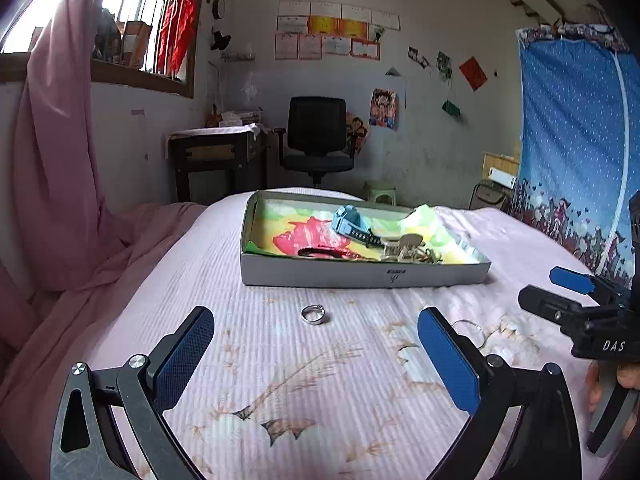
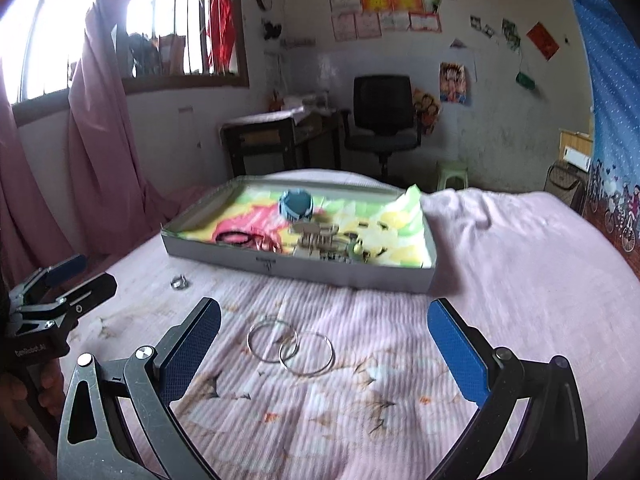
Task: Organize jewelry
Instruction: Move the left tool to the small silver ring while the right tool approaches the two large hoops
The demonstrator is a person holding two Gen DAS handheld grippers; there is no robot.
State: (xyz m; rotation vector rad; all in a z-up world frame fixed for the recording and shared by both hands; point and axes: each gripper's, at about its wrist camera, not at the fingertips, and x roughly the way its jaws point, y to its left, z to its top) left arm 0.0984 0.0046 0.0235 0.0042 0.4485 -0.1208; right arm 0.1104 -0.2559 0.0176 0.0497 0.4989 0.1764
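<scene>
A shallow grey box (image 1: 360, 274) (image 2: 224, 254) with colourful lining sits on the pink bed. It holds a blue watch (image 1: 352, 224) (image 2: 296, 204), a dark red bangle (image 1: 328, 253) (image 2: 236, 237) and gold-toned pieces (image 1: 408, 250) (image 2: 320, 240). A silver ring (image 1: 313, 315) (image 2: 179, 281) lies on the bedspread before the box, just ahead of my open, empty left gripper (image 1: 316, 354). Two thin silver hoops (image 2: 290, 345) lie overlapping between the fingers of my open, empty right gripper (image 2: 324, 344). One hoop shows behind the left gripper's right finger (image 1: 472, 330).
The right gripper appears at the right edge of the left wrist view (image 1: 576, 308); the left gripper appears at the left edge of the right wrist view (image 2: 60, 300). Beyond the bed stand a desk (image 1: 216, 160), a black office chair (image 1: 318, 140) and a green stool (image 2: 452, 174).
</scene>
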